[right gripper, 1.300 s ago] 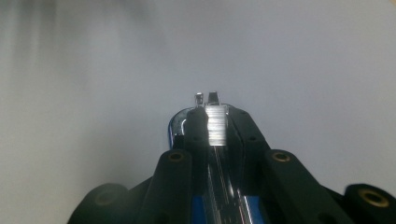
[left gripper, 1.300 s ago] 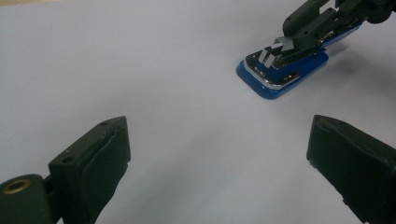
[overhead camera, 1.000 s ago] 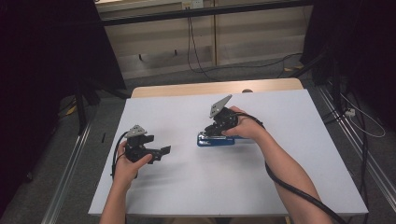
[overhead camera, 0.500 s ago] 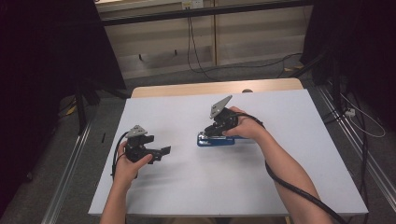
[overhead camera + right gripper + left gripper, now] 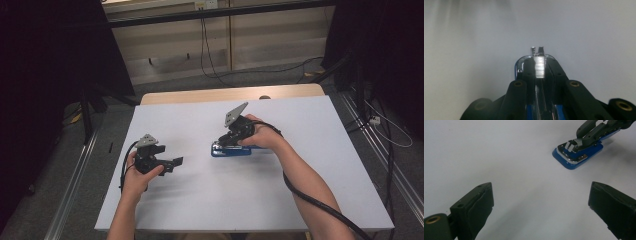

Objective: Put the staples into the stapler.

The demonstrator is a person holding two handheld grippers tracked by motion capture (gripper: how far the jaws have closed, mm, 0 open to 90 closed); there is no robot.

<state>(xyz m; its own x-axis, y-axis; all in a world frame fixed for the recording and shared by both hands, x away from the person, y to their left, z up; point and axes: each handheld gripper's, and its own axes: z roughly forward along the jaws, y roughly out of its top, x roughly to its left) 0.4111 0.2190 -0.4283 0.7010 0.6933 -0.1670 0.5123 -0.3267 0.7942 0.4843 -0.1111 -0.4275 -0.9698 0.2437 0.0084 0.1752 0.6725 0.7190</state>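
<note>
A blue stapler (image 5: 231,150) with a silver metal top lies flat on the white table (image 5: 300,190), right of the middle. My right gripper (image 5: 225,143) points left along it, shut on its silver staple channel (image 5: 539,65), with the blue base (image 5: 518,65) showing beneath the black jaws. My left gripper (image 5: 176,162) rests low over the table's left part, pointing right toward the stapler (image 5: 576,153). Its jaws stand wide apart and hold nothing between them (image 5: 541,202). A stretch of bare table separates it from the stapler.
The right gripper's thick black cable (image 5: 310,200) trails along the forearm to the near edge. A wooden strip (image 5: 225,95) borders the table's far side. Metal rails (image 5: 75,175) and floor cables (image 5: 385,125) flank the table.
</note>
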